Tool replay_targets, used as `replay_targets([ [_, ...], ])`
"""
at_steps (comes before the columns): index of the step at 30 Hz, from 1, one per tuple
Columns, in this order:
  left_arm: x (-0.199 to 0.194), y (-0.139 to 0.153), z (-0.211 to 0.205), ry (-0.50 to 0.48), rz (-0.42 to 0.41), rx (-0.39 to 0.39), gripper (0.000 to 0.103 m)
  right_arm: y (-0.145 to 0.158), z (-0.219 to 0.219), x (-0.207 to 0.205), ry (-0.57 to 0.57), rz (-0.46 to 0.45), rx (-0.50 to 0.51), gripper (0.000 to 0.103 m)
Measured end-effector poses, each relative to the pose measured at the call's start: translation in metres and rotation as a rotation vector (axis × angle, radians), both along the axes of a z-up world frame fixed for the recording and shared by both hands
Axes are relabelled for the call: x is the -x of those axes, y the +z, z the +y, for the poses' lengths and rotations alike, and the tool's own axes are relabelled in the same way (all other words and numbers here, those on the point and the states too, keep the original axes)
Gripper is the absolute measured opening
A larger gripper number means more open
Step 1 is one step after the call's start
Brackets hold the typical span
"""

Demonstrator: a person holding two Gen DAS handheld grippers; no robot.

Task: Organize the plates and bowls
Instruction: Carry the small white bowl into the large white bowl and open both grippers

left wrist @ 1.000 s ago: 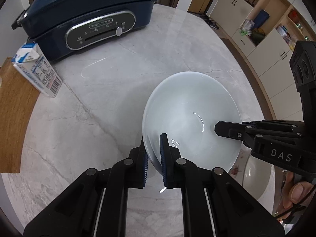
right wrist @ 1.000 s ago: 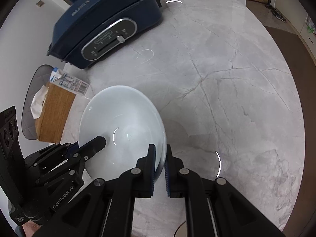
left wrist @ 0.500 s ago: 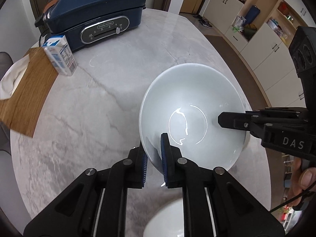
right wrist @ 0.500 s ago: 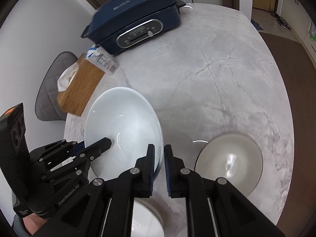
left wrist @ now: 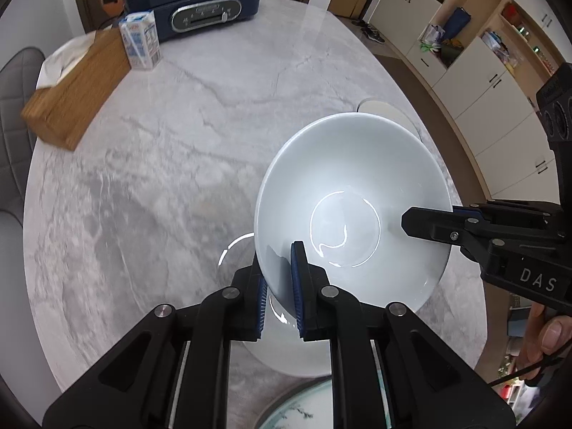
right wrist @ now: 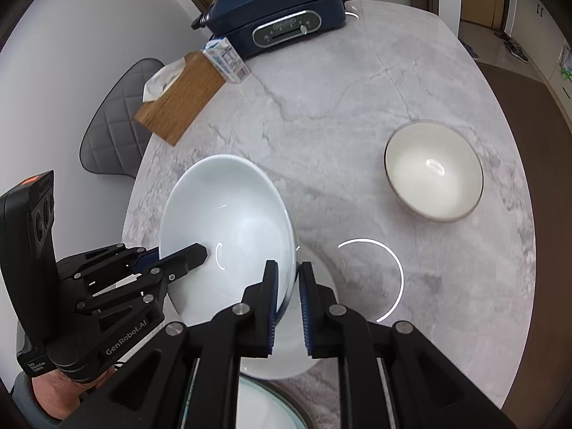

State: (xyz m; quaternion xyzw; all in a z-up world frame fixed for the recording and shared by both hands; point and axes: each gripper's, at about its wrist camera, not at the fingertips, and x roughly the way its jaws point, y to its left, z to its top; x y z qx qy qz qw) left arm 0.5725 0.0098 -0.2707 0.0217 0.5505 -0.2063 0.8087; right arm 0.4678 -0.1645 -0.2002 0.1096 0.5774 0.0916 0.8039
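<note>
A large white bowl hangs above the marble table, held at opposite rims. My left gripper is shut on its near rim and also shows in the right wrist view. My right gripper is shut on the other rim and shows in the left wrist view. Under the bowl lies a white plate. A plate with a painted rim lies nearest me. A cream bowl with a dark rim stands to the right, its edge visible in the left wrist view.
A dark blue electric cooker stands at the far end of the table. A milk carton and a wooden tissue box are at the far left. A grey chair stands by the left edge.
Both grippers have drawn the white bowl back toward me and higher. The cooker and carton now look farther off, and the plates under the bowl and the cream bowl have come into view.
</note>
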Motion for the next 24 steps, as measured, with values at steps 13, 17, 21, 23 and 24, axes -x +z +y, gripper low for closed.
replay_targets([
  [13, 0.032, -0.061, 0.005, 0.015, 0.098, -0.043, 0.012, -0.056, 0.012, 0.033, -0.016, 0.093, 0.015, 0.013],
  [17, 0.028, -0.071, 0.002, 0.010, 0.112, -0.061, 0.012, -0.068, 0.012, 0.031, -0.021, 0.114, 0.027, 0.013],
  [21, 0.024, -0.081, -0.001, 0.001, 0.122, -0.073, 0.012, -0.077, 0.011, 0.028, -0.028, 0.126, 0.038, 0.013],
  [23, 0.023, -0.084, -0.003, -0.002, 0.119, -0.078, 0.012, -0.079, 0.010, 0.027, -0.030, 0.127, 0.042, 0.013],
  [24, 0.022, -0.085, -0.004, -0.003, 0.121, -0.080, 0.012, -0.079, 0.009, 0.027, -0.028, 0.127, 0.046, 0.013],
])
